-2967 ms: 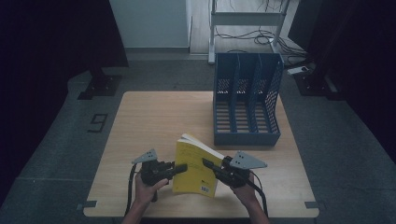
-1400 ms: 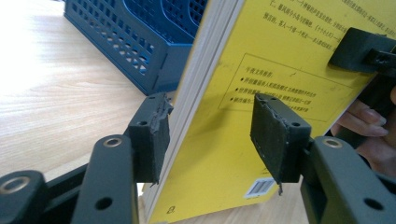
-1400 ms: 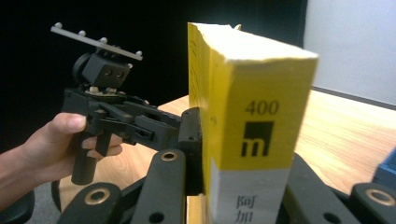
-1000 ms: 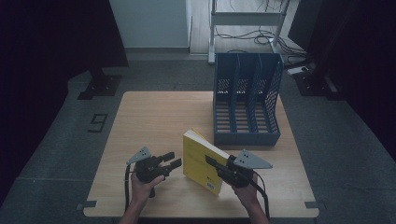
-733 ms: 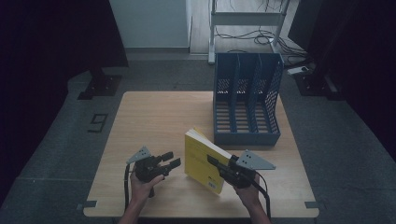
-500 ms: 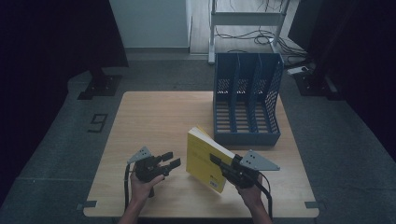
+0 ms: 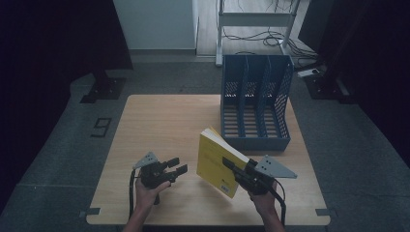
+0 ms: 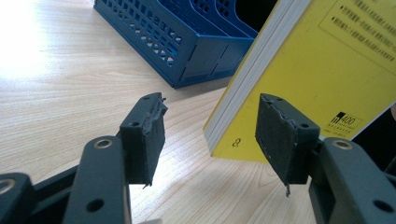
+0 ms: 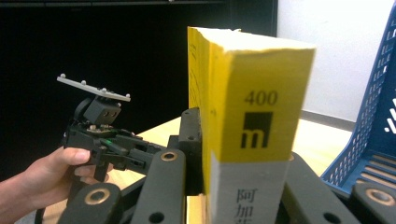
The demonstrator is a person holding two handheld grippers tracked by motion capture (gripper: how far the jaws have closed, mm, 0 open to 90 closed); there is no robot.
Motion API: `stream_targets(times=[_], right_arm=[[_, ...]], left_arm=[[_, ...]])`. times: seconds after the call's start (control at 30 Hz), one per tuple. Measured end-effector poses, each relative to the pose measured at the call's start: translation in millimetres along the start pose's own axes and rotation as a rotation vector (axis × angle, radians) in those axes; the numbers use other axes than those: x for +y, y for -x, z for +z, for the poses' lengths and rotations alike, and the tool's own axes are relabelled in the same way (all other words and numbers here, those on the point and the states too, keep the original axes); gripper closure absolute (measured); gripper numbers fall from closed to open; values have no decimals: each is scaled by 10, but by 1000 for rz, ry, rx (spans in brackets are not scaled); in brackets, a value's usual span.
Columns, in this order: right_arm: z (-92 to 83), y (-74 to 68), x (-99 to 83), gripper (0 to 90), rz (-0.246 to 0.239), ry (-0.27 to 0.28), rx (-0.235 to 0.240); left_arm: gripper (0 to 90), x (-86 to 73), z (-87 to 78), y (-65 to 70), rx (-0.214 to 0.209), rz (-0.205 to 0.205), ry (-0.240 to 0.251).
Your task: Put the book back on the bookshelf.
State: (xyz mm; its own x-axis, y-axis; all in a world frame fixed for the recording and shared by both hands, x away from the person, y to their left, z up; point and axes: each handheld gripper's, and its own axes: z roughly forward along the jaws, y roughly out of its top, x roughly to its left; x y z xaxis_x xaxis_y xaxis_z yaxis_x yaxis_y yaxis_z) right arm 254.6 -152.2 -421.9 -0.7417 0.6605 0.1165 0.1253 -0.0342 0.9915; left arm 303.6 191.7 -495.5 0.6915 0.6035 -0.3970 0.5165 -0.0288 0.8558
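Your right gripper (image 7: 231, 166) is clamped on the book (image 7: 212, 157), held upright w/ spine near you; the rack (image 7: 256, 140) sits just beyond, far-right. Left gripper (image 7: 175, 165) has just been opening, nothing in it, off to the book's left.

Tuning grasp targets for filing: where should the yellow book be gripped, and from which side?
Grip the yellow book across its thickness at the spine end, coming from the person's side, as the right gripper does now: jaws clamp both covers. Held this way the book stands upright, with its far edge free toward the blue file rack. The left gripper is open and apart from the book.
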Motion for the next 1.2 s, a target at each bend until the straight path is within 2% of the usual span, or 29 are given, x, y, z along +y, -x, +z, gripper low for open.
stream_targets(times=[0.23,1.2], right_arm=[[-58,14,33,745,2,27,-25],[-260,50,156,745,2,91,-61]], left_arm=[[416,-2,-2,-18,-3,-17,-4],[407,-22,32,-30,4,-22,-32]])
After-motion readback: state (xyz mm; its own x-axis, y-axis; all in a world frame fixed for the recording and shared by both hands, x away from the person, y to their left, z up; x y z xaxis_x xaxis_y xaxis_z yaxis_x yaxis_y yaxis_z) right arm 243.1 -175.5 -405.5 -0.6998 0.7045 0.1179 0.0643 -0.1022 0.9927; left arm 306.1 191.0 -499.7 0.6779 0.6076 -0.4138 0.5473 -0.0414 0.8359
